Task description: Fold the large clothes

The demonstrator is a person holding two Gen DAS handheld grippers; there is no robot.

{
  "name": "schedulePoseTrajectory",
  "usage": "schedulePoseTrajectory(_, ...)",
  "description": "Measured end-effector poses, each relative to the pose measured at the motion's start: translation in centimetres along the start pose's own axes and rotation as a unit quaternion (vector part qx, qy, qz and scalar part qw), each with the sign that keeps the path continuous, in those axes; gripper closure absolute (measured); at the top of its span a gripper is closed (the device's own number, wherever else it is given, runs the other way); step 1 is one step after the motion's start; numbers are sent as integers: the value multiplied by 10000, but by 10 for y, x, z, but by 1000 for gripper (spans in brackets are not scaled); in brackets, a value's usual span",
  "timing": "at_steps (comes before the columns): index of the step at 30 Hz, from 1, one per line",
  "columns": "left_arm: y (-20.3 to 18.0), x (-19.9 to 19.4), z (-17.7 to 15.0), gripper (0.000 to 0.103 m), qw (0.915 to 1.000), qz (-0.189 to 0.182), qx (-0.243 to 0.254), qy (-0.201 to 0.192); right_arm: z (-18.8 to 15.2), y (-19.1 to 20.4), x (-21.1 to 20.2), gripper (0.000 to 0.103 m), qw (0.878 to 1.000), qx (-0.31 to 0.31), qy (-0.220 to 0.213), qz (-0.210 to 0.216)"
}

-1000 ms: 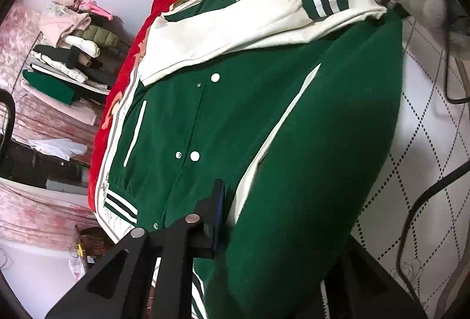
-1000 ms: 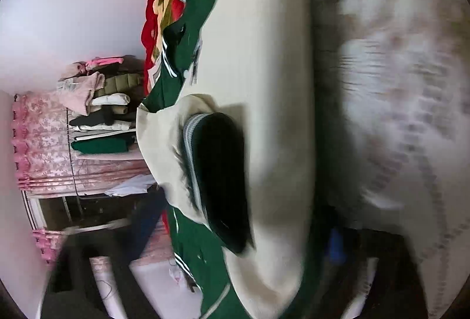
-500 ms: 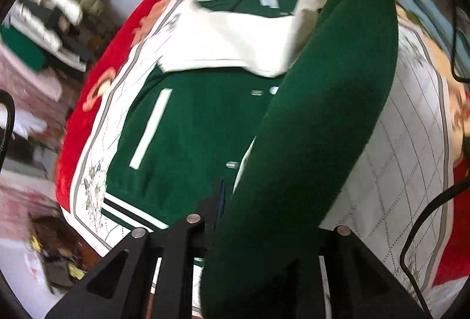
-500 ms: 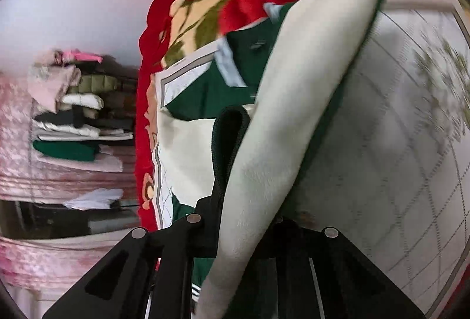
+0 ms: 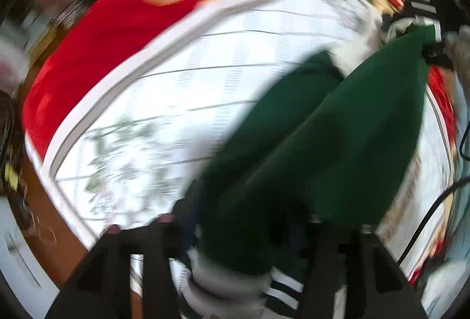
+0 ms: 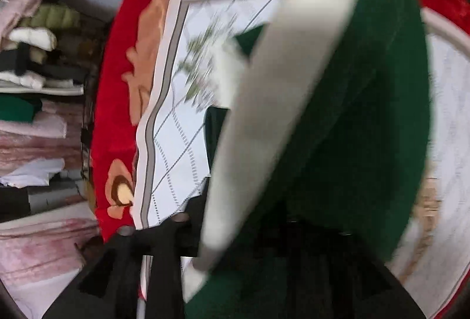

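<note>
The green varsity jacket [image 5: 332, 142] with white sleeves and a striped hem hangs lifted off the bed, stretched between both grippers. My left gripper [image 5: 249, 233] is shut on its green body near the striped hem. My right gripper [image 6: 252, 231] is shut on the jacket [image 6: 352, 113] where a white sleeve [image 6: 282, 84] lies over the green cloth. The fingertips are mostly hidden by fabric in both views. Both views are motion-blurred.
Under the jacket lies a white quilted bed cover [image 5: 205, 69] with a diamond pattern on a red floral blanket [image 5: 117, 25]. Shelves with stacked folded clothes [image 6: 38, 60] stand beyond the bed. A black cable [image 5: 426, 216] hangs at the right.
Both grippers have lifted the jacket off the bed and swung it. The spread jacket no longer lies on the cover, which now shows bare beneath.
</note>
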State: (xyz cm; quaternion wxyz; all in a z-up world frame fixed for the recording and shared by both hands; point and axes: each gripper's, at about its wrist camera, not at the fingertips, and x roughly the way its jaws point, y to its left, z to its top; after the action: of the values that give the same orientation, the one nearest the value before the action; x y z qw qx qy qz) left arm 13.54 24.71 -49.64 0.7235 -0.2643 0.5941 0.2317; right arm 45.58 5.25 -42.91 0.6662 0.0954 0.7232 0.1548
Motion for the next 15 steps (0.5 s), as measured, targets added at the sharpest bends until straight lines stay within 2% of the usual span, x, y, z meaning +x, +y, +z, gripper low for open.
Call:
schedulePoseTrajectory(2, 29, -2, -5, 48, 9991, 273, -329, -70, 3, 13, 25, 46, 9990, -92, 324, 286)
schedulePoseTrajectory(4, 57, -6, -13, 47, 9965, 489, -673, -24, 0, 18, 37, 45, 9952, -182, 625, 733)
schedulePoseTrajectory(6, 73, -14, -21, 46, 9945, 482, -929, -33, -8, 14, 33, 41, 9904, -296, 802, 1083)
schedulePoseTrajectory(7, 75, -18, -24, 39, 9943, 425, -981, -38, -13, 8, 25, 38, 9884, -363, 815, 1227)
schedulePoseTrajectory(8, 72, -20, -27, 36, 9946, 359, -975, -38, -20, -3, 11, 32, 9870, -442, 731, 1359)
schedulePoseTrajectory(9, 66, -22, -28, 35, 9953, 274, -926, -46, -25, -12, 1, 30, 9870, -482, 646, 1389)
schedulePoseTrajectory(12, 30, -11, -29, 29, 9987, 261, -438, 8, -36, -64, -40, 30, 9929, -498, 54, 1077)
schedulePoseTrajectory(13, 16, 1, -29, 28, 9985, 531, -142, 13, -39, -92, -56, 30, 9960, -390, -243, 770)
schedulePoseTrajectory(15, 11, 26, -25, 15, 9935, 1132, 145, 15, -40, -142, -73, 22, 9975, -38, -589, 382)
